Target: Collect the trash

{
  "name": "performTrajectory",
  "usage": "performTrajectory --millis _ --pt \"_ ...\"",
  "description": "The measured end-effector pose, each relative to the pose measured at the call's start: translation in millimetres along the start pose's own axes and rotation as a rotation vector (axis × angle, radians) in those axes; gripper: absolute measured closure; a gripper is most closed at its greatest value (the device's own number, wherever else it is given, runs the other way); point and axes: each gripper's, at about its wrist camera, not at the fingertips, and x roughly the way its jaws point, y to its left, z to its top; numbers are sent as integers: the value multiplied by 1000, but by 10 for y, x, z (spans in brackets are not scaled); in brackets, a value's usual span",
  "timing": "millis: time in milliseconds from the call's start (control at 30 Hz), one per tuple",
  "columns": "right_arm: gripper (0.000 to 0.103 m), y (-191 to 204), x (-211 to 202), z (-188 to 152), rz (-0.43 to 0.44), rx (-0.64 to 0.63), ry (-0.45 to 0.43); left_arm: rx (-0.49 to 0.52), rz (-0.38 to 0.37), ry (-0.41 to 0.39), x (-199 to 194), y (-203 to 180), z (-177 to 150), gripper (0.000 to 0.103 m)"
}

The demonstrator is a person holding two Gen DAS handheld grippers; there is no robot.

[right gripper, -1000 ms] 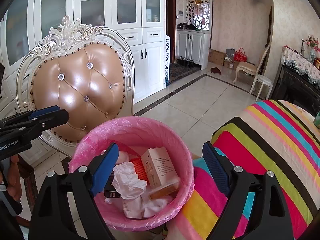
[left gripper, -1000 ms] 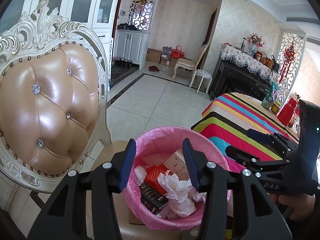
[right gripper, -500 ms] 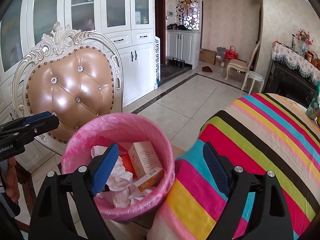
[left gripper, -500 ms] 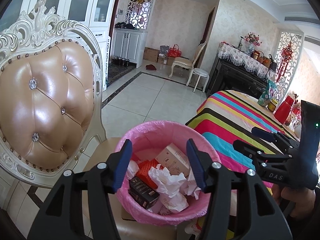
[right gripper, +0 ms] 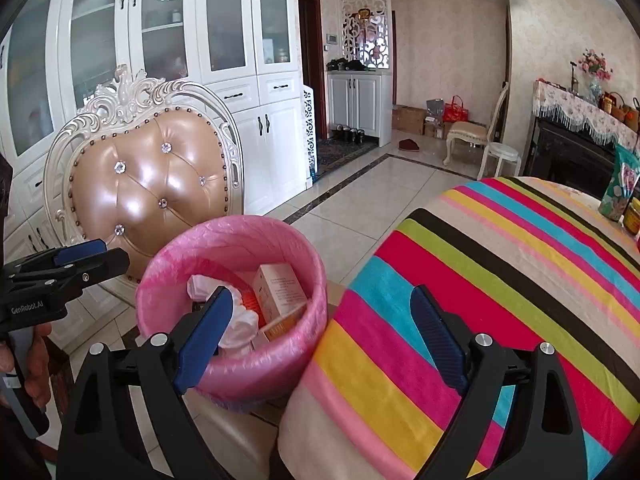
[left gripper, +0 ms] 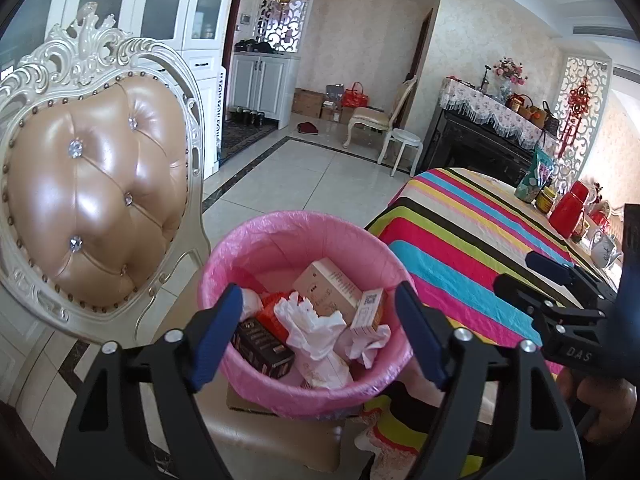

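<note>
A bin lined with a pink bag (left gripper: 280, 232) (right gripper: 224, 232) stands on the seat of an ornate chair (left gripper: 92, 192). Inside it lie a beige box (left gripper: 326, 284), crumpled white tissue (left gripper: 312, 324), a black box (left gripper: 260, 344) and a small carton (left gripper: 370, 308). My left gripper (left gripper: 318, 292) hovers above the bin's near rim; its jaws are opening and hold nothing. My right gripper (right gripper: 321, 294) hangs over the gap between the bin and the striped table (right gripper: 500, 280), with its jaws opening wide and nothing in them. Each gripper shows in the other's view, the right gripper (left gripper: 516, 270) and the left gripper (right gripper: 112, 252).
The chair back (right gripper: 152, 184) rises close behind the bin. A flat piece of cardboard (left gripper: 248, 400) lies under the bin. On the far side of the table stand a red jug (left gripper: 568, 210), a teal packet (left gripper: 534, 178) and a white teapot (left gripper: 604, 246). White cabinets (right gripper: 240, 80) line the left wall.
The left jaws have spread much wider over the bin. Both grippers have drifted right: the bin sits further left in the right wrist view, with more of the striped table below.
</note>
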Motion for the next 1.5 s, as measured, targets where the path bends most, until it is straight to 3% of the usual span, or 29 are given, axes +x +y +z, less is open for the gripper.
performTrajectory --millis 333,767,1500 --pt "17 -43 -110 -259 41 -21 31 -21 94 46 -133 -180 -289 5" --pt "17 69 -143 -300 102 -48 20 -15 170 61 -241 -215 -418 5" --pt "17 111 -112 -309 99 -66 25 -14 165 58 -241 -201 -406 5"
